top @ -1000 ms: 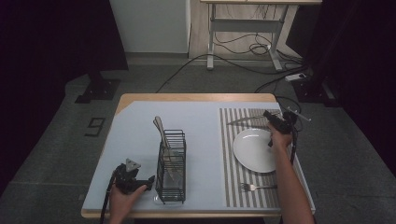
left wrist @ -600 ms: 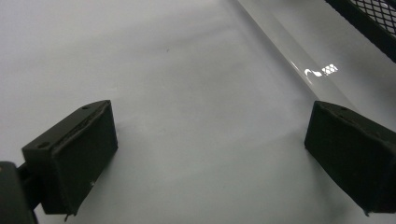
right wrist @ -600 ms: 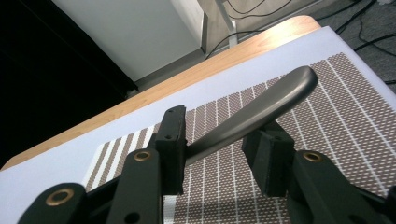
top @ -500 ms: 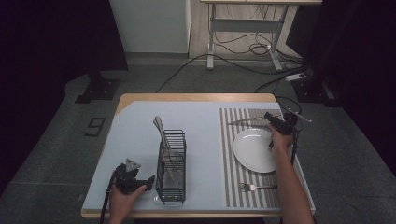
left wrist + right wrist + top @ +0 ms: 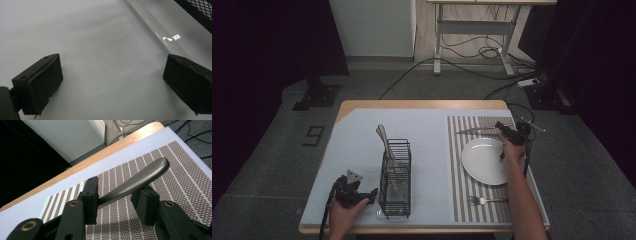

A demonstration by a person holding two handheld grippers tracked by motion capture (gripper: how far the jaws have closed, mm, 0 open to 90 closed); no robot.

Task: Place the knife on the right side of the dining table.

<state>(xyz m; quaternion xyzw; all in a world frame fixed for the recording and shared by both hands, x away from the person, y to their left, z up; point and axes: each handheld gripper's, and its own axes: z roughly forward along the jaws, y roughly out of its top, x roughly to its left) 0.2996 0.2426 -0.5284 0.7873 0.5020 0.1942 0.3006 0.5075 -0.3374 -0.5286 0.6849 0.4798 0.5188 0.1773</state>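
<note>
Going L to R. Left gripper [image 5: 371, 194] is parked at the near-left corner of the table [image 5: 357, 130], jaws spread wide w/ nothing between them, resting low over the pale surface just beside the wire caddy [image 5: 395, 177]. In the left gripper view you can see a strip of the caddy's clear base tray [image 5: 155, 25] and a bit of black mesh top right. Caddy has a couple of utensils [image 5: 384, 142] standing in it, handles leaning back-left.

Mid-right is the striped placemat [image 5: 457, 200] w/ a white plate [image 5: 484, 161] on it and a fork [image 5: 487, 200] lying near the front edge.

Right gripper [image 5: 502, 128] is over the far side of the mat, just behind the plate, pinching a knife [image 5: 477, 131] that sticks out to the left. In the right gripper view the knife handle [image 5: 135, 183] runs between the jaws; the left one is on it, and I can't fully tell if the right one touches.

IMO this is the place-setting step: knife in hand, not yet laid down. Next move prob calls for bringing it round to the plate's right side, lining it up parallel w/ the mat stripes, lowering it flat, then opening up. Watch the blade doesn't clip the plate rim.
</note>
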